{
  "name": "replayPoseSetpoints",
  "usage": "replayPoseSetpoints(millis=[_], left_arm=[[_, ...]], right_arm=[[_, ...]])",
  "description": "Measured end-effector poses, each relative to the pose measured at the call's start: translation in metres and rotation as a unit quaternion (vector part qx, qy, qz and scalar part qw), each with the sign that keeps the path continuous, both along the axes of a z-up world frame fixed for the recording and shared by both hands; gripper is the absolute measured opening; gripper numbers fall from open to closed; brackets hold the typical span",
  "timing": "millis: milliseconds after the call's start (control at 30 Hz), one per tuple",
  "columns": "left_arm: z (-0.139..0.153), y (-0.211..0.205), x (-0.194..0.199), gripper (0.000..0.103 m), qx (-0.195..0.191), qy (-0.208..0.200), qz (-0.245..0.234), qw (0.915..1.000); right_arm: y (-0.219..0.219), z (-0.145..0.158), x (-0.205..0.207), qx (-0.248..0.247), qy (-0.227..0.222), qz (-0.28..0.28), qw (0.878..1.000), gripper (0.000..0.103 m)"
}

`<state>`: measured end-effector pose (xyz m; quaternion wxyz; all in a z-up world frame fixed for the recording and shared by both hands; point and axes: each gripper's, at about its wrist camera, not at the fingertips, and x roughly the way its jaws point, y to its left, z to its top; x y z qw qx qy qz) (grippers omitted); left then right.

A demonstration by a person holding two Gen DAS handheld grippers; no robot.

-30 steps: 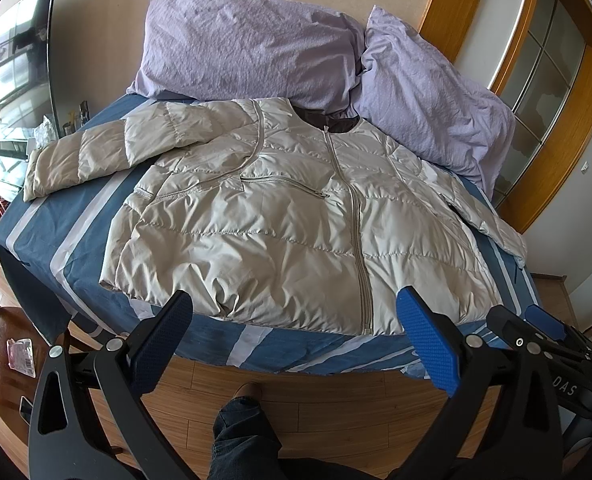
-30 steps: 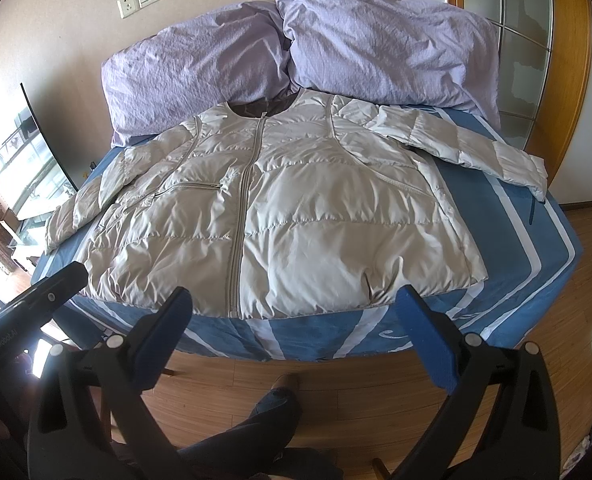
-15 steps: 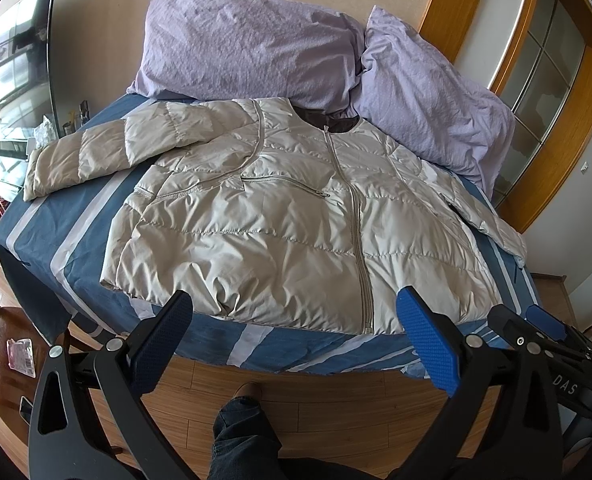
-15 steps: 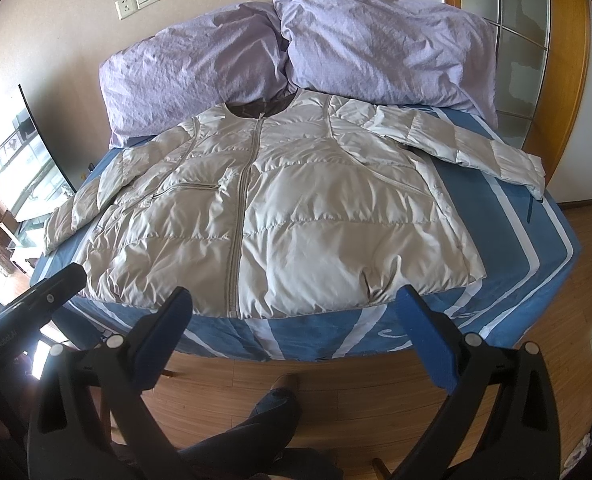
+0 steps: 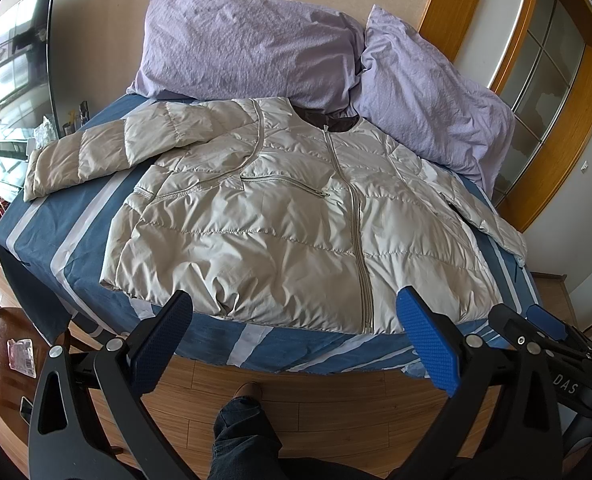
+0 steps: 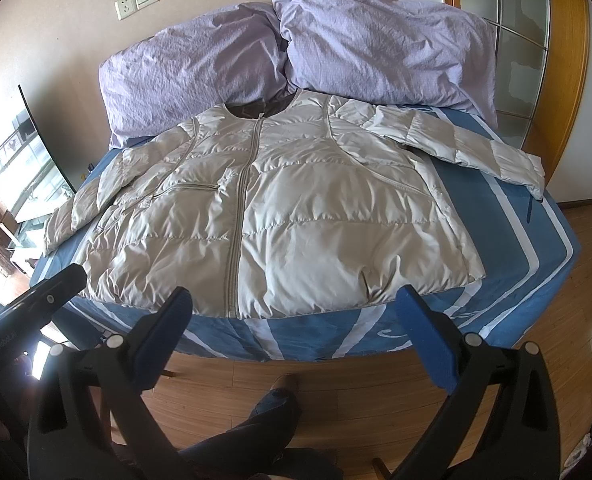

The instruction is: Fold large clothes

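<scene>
Left wrist view: the left gripper [image 5: 292, 336] hangs with its fingers spread wide, nothing in it, back off the foot of the bed [image 5: 256, 340]. The jacket [image 5: 296, 224] lies flat, zipped, front up, collar toward the pillows [image 5: 248, 44]. One sleeve [image 5: 96, 152] sticks out to the side on the blue striped cover. I'd start there: pinch the cuff, not the puffy middle, and bring it across the chest so the padding doesn't bunch. The person's leg [image 5: 240, 432] and the wood floor sit between gripper and bed, so it's a bit of a reach.

Right wrist view: the right gripper [image 6: 292, 336] is released too, empty, also short of the jacket [image 6: 280, 216]. The other sleeve [image 6: 476, 148] angles out toward the bed's edge. The pillows [image 6: 376, 44] crowd the collar, so folding upward has little room. The slick fabric will probably slide.
</scene>
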<state>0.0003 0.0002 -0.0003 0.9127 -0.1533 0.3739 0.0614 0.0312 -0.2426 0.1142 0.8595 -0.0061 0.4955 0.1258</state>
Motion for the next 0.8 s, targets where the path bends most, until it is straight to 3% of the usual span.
replayPoseSetpoints(millis=[800], left_arm=[[0.0000,0.0001,0.0000,0.102,0.001,0.001,0.000,1.0000]], right_arm=[[0.0013,-0.0011,0.0036,0.001,0.003,-0.001,1.000,0.101]])
